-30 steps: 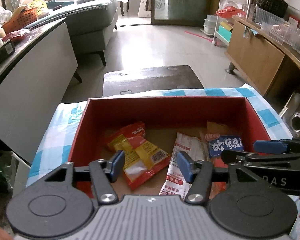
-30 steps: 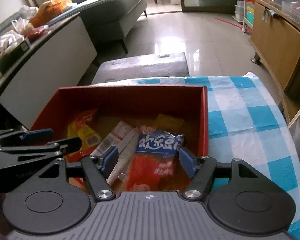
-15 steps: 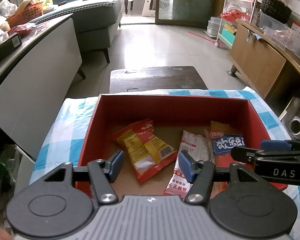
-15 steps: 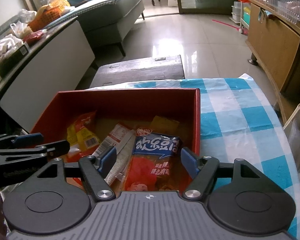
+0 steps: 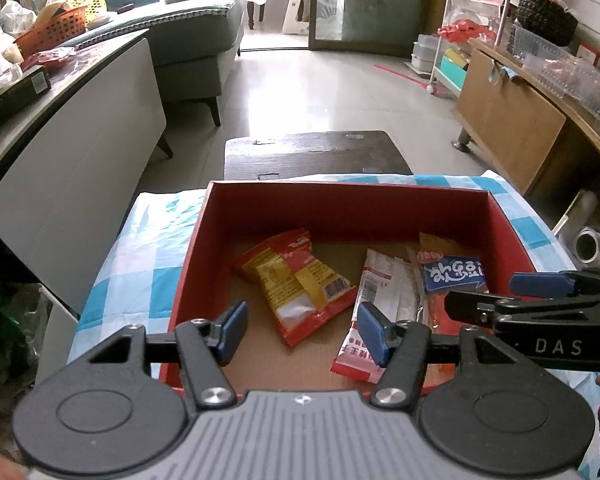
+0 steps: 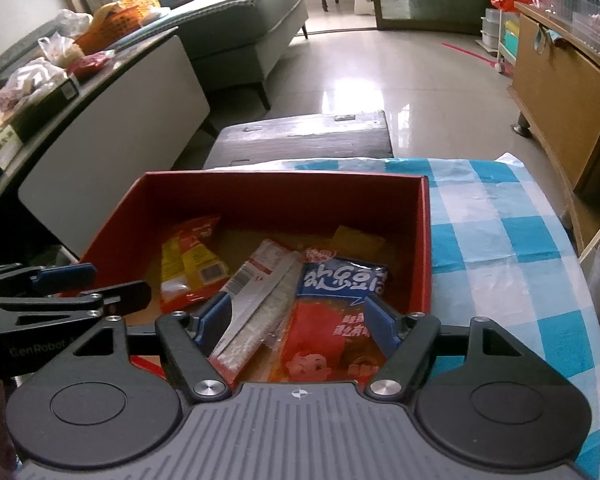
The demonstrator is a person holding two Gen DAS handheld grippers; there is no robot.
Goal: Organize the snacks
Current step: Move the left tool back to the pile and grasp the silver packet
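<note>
Now, right gripper (image 6: 296,322): jaws opening, pads clear of the packets beneath.
Blue-topped packet (image 6: 332,320): in the red box (image 6: 284,200), below and between these jaws, long axis running away from them.
Left gripper (image 5: 300,330): spread, empty, farther off.

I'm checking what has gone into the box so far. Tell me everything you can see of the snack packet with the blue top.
The blue-topped packet is a glossy plastic pouch: blue band with white lettering, orange-red lower part with a cartoon face. It lies flat in the red box near the right wall, overlapping a red-and-white packet beside it and a yellow packet behind. The right gripper hovers over it, opening, fingers not pressing it.
</note>
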